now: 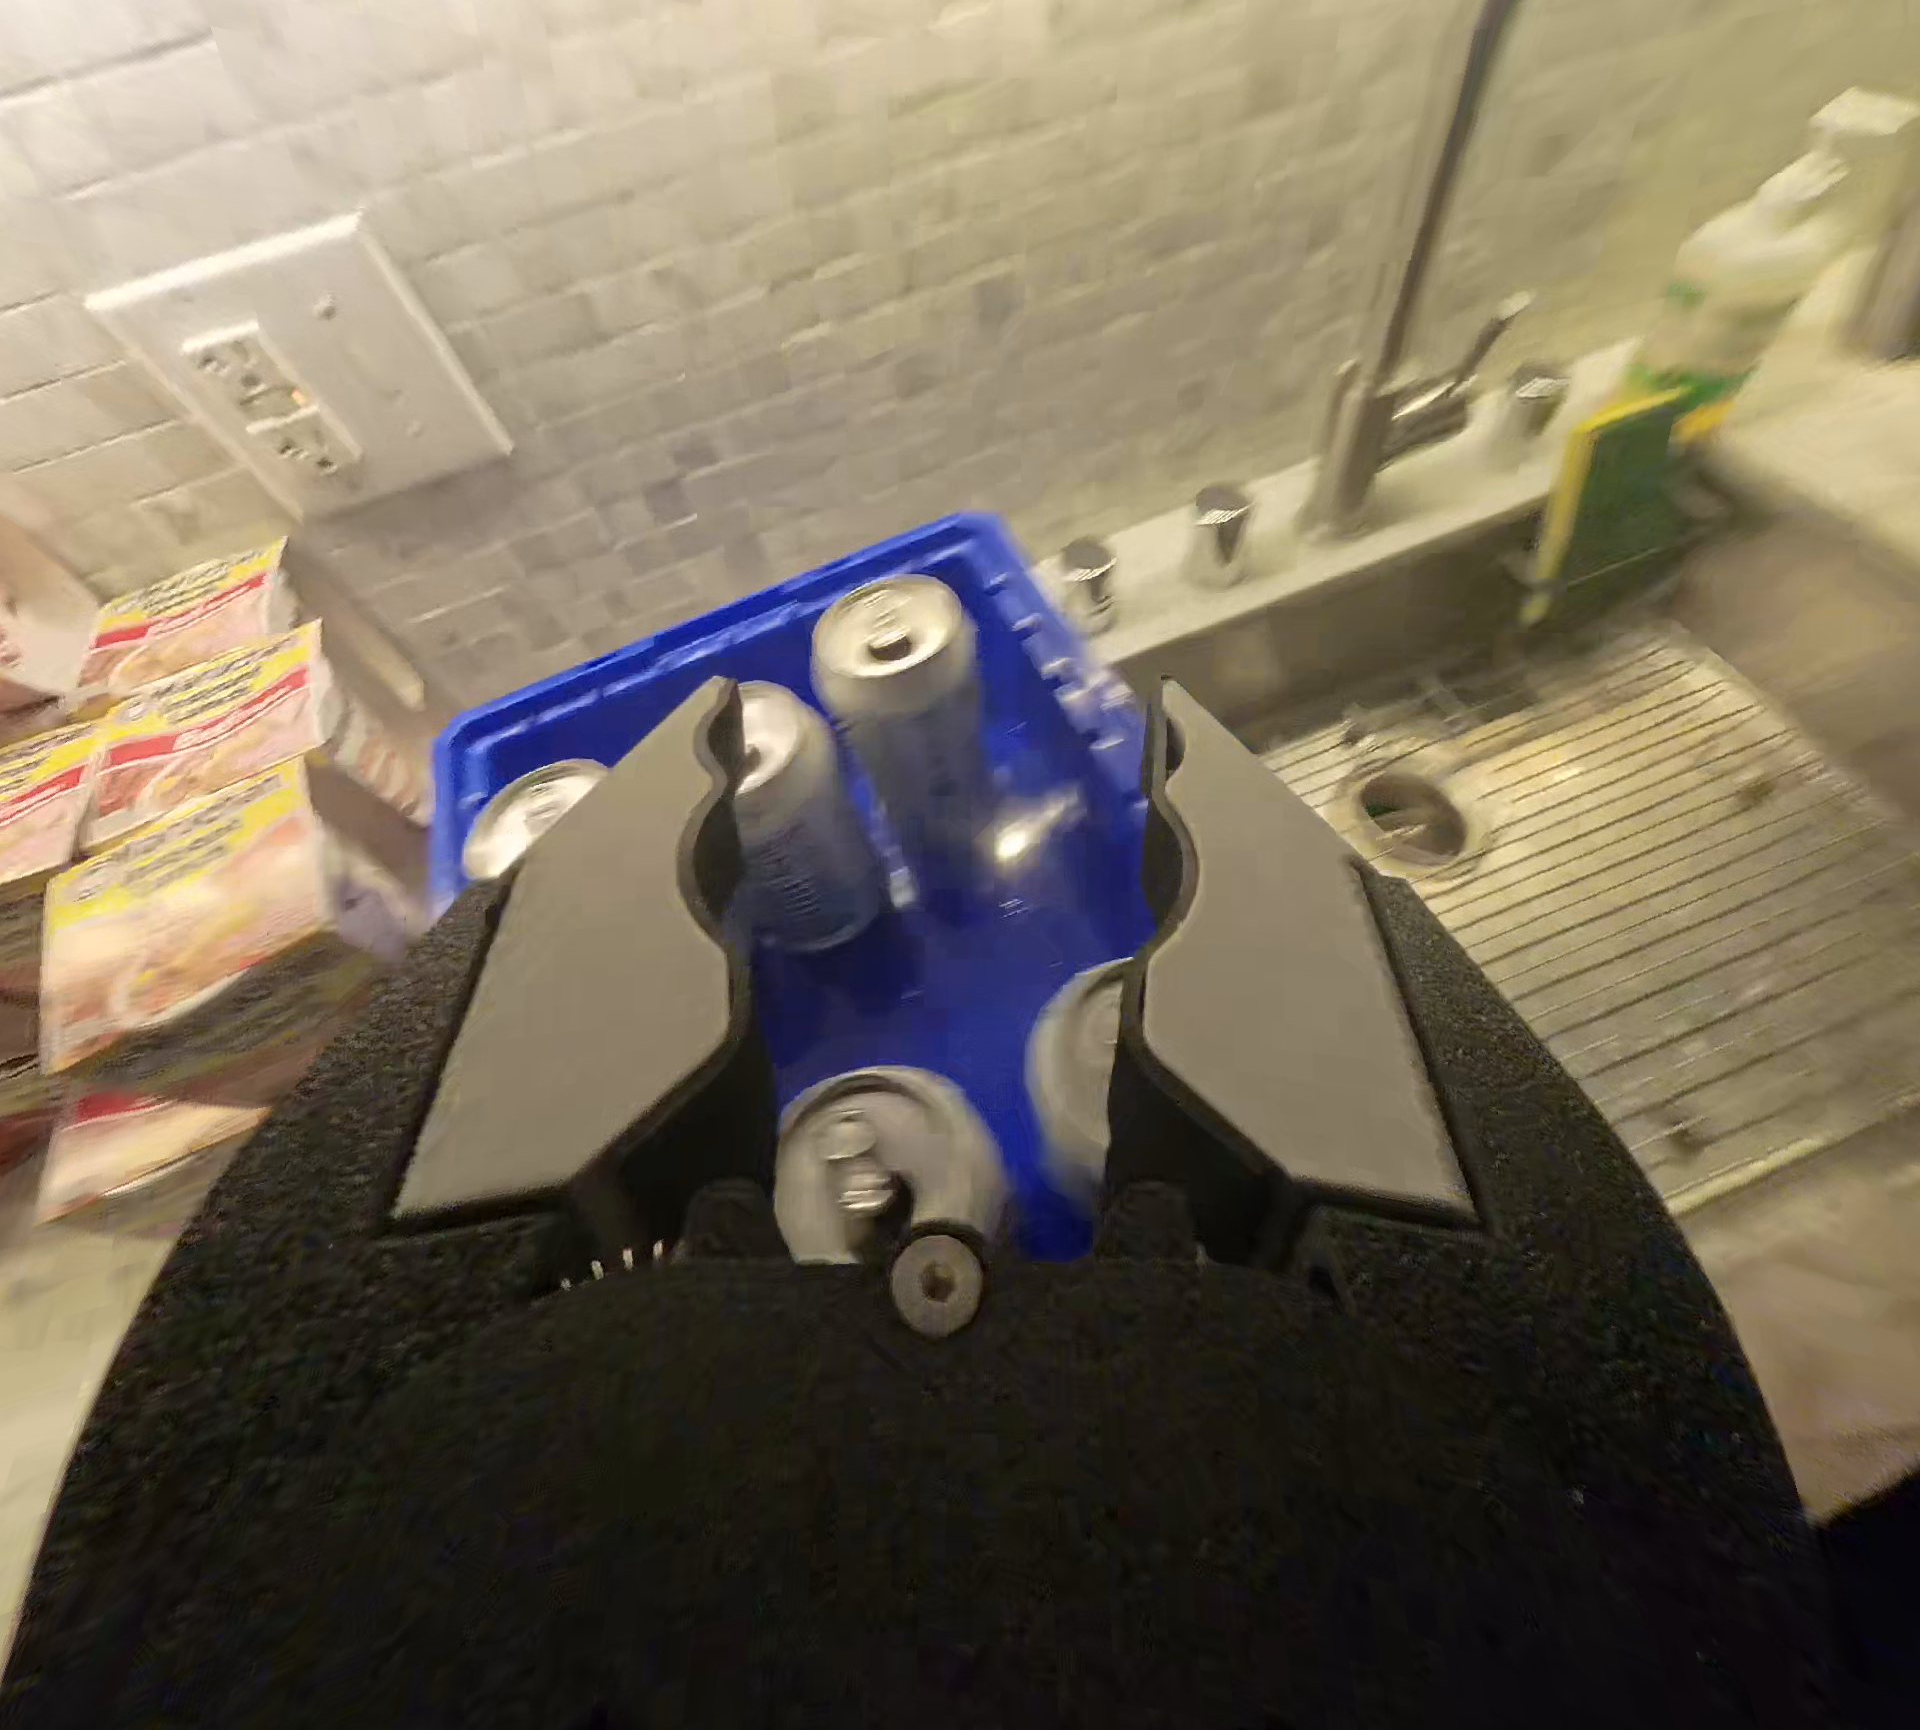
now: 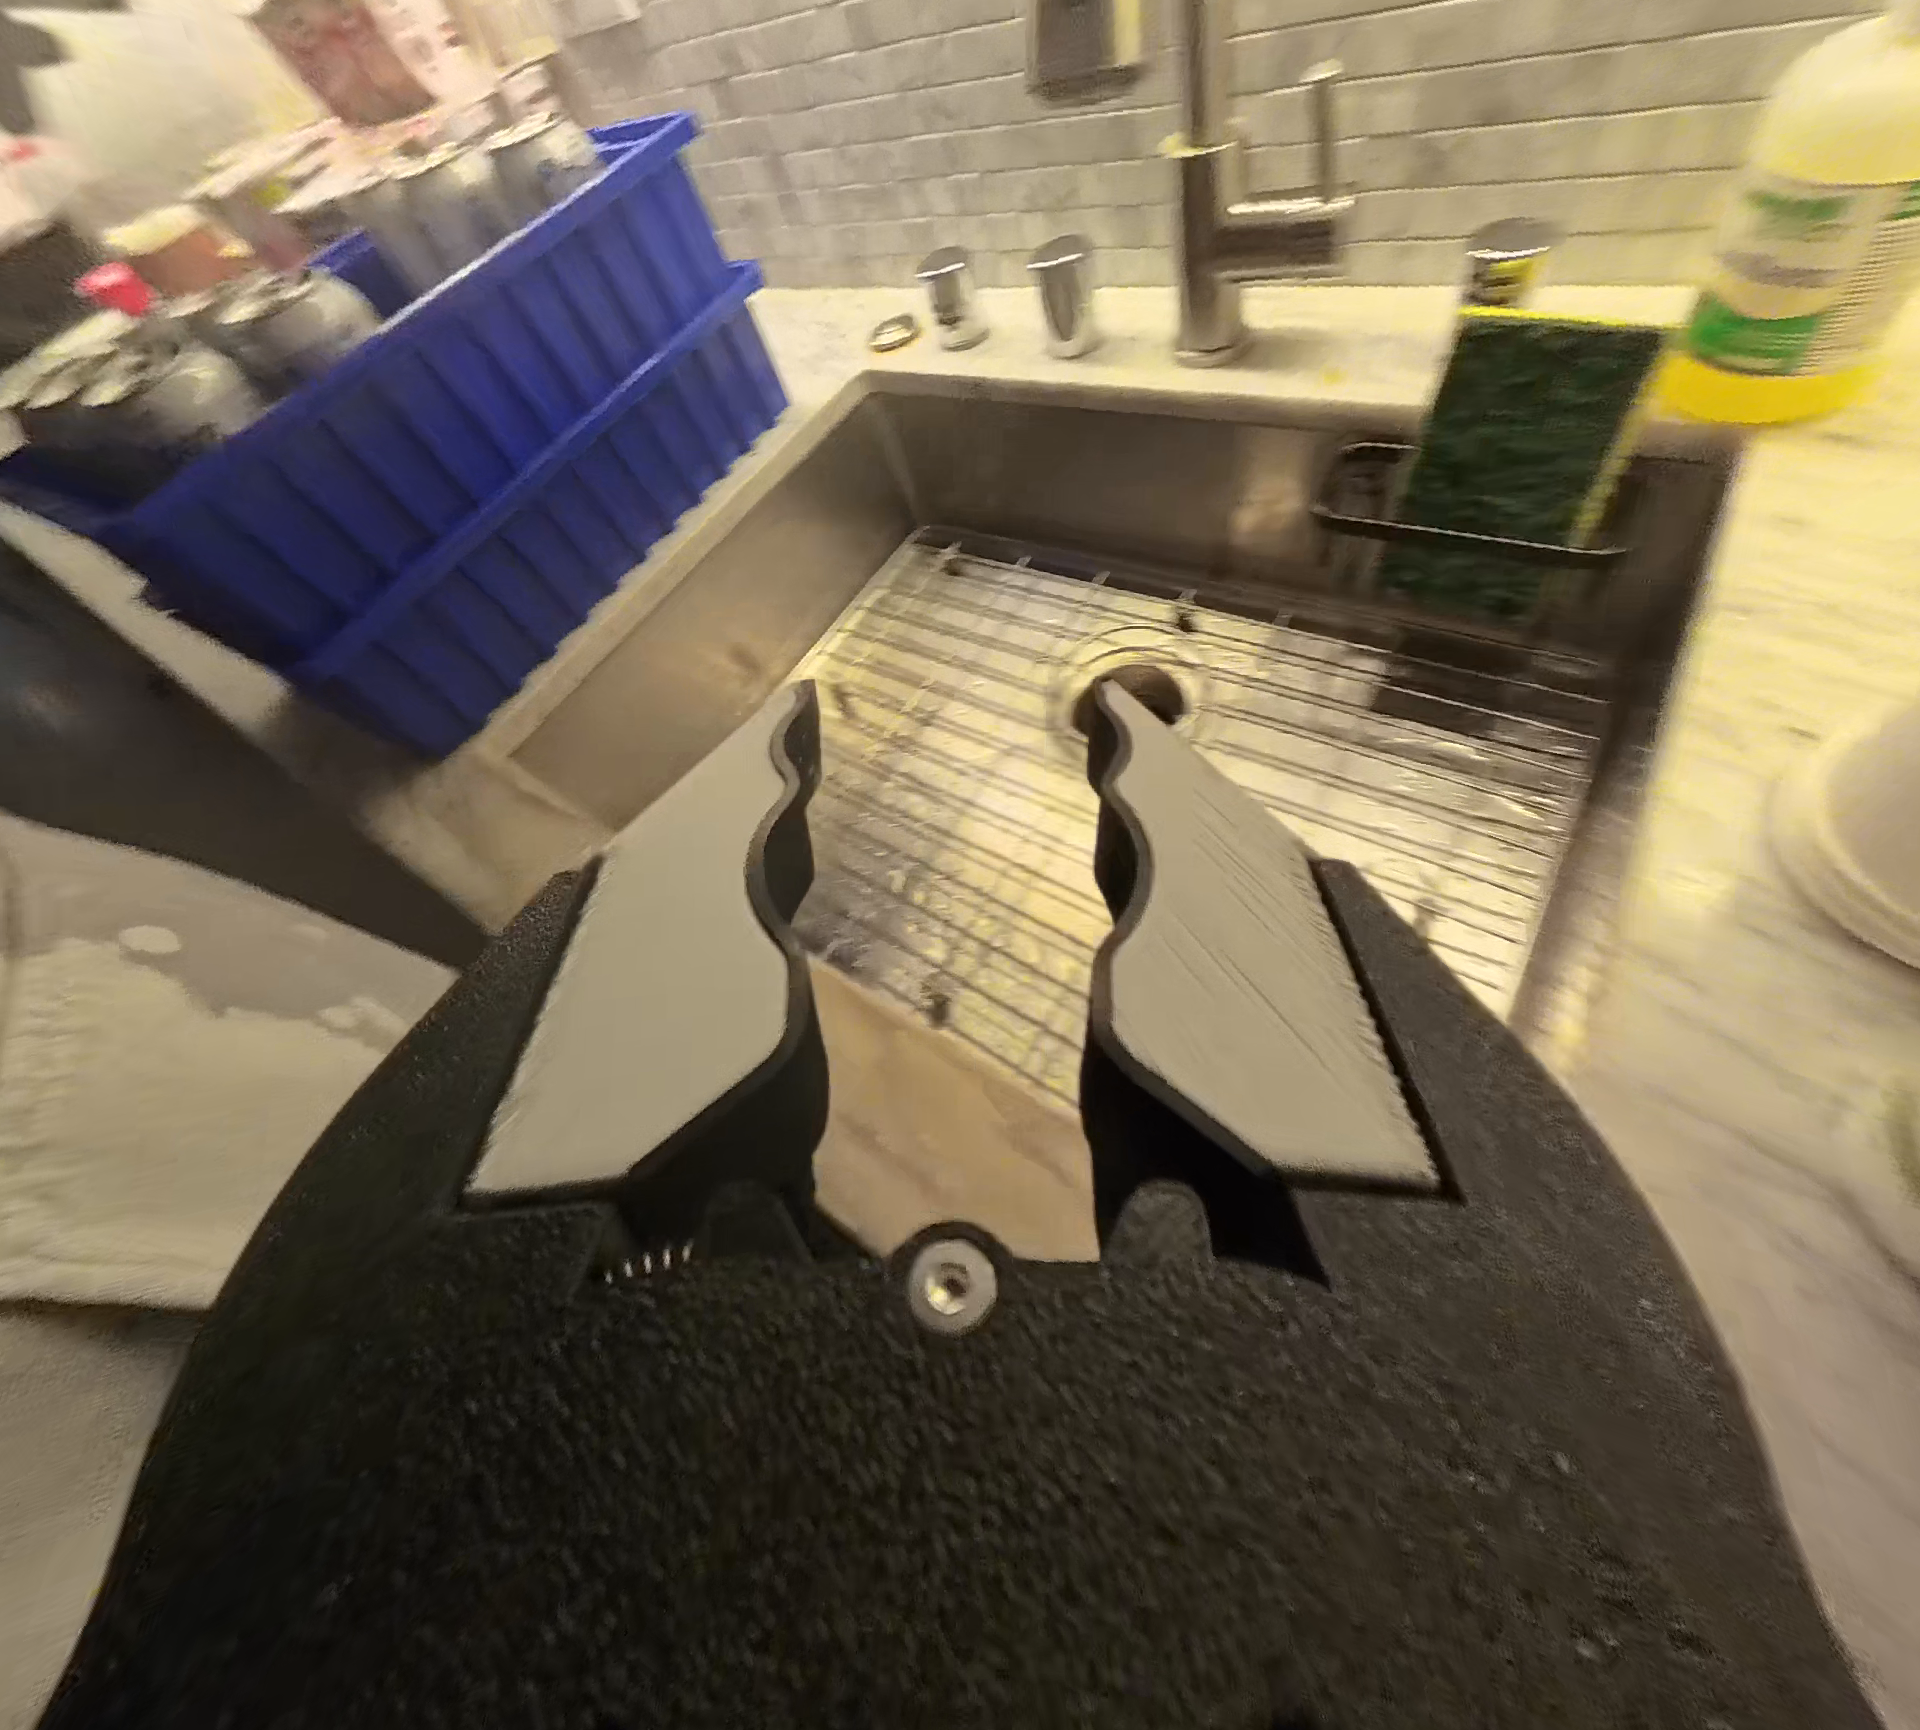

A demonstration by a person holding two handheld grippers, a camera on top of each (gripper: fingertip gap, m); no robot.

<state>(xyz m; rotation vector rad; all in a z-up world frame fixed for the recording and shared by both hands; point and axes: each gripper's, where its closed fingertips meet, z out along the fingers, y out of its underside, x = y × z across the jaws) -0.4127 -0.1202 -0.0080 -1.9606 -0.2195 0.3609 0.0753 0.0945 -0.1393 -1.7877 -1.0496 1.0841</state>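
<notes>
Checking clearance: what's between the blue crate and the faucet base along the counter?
Two chrome knobs and a small metal ring stand on the counter between the blue crate and the faucet base. The right wrist view shows this best.

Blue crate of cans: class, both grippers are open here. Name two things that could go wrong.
1. The left gripper hangs open above upright cans standing close together in the blue crate; a finger could knock a neighbouring can over.
2. The crate sits right beside the sink; a push might slide it towards the basin, below the open, empty right gripper.
</notes>
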